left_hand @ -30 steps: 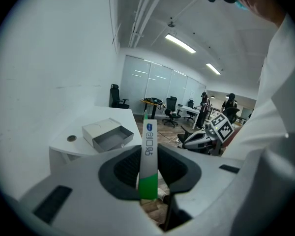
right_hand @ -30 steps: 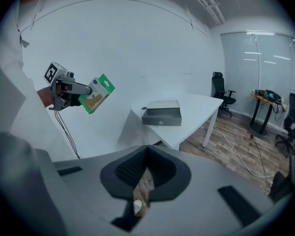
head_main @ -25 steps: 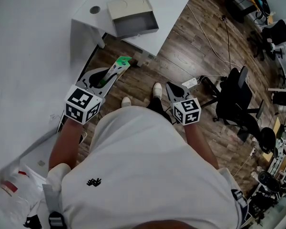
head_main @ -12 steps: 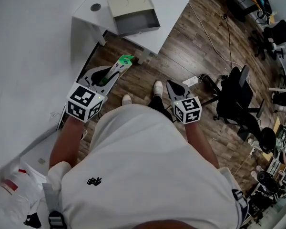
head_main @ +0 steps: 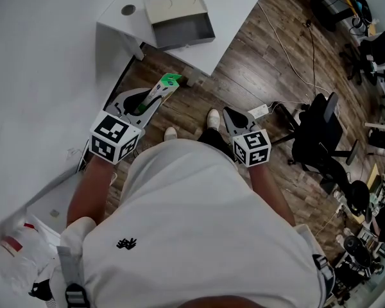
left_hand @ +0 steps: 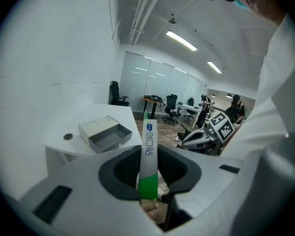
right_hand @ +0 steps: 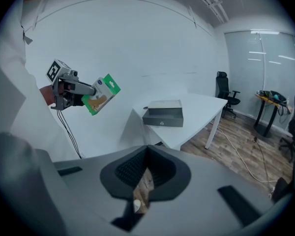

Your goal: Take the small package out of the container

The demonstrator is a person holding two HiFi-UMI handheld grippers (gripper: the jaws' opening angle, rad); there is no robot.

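The small package (head_main: 162, 87), a flat white pack with a green end, is pinched edge-on between the pads of my left gripper (head_main: 155, 95), held in the air over the wood floor, away from the table. The left gripper view has the package (left_hand: 148, 156) standing upright between the jaws. Seen from the right gripper view, the package (right_hand: 102, 93) juts out of the left gripper (right_hand: 71, 92). The container (head_main: 179, 21), a grey open drawer box, sits on the white table (head_main: 234, 11) and looks empty (left_hand: 105, 134). My right gripper (head_main: 234, 116) is shut with nothing in it (right_hand: 146, 154).
A white wall runs along the left. Black office chairs (head_main: 317, 136) and cables (head_main: 289, 50) lie on the wood floor to the right. A white bag (head_main: 13, 249) sits at the lower left. A person's feet (head_main: 212, 117) stand between the grippers.
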